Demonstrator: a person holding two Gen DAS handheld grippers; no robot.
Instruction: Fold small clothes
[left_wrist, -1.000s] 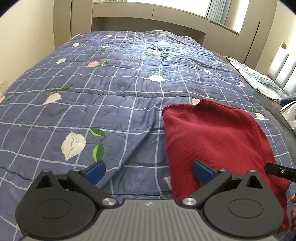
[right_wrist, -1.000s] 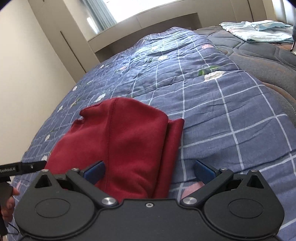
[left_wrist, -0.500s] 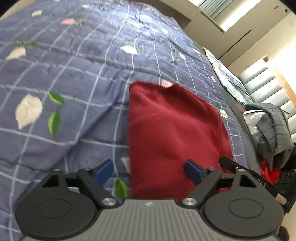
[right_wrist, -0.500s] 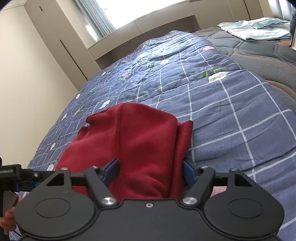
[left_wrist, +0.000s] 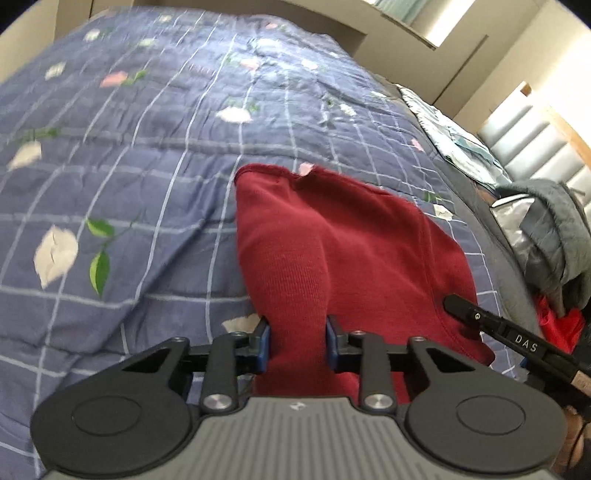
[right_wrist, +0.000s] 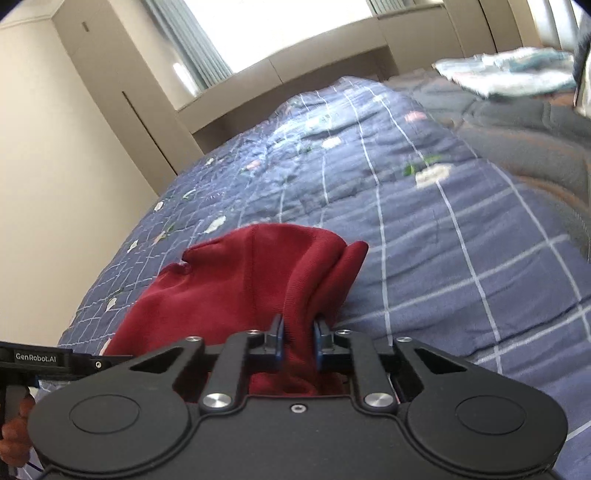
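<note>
Your left gripper (left_wrist: 297, 343) and right gripper (right_wrist: 298, 341) closing, red garment (left_wrist: 343, 251) near hem pinched between both; long axis runs away up quilt (left_wrist: 147, 155).

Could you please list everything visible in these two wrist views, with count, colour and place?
red garment: one, dark red, lying on the quilt, near edge bunched between both grippers
quilt: one, blue with white grid and flowers, covering the bed
folded pale cloth: one pile, white and light blue, far side of bed
grey jacket: one, grey, right of bed
left gripper: black, blue pads, jaws closing on the garment
right gripper: black, jaws closing on the garment
hand: one, lower left corner of right wrist view
</note>
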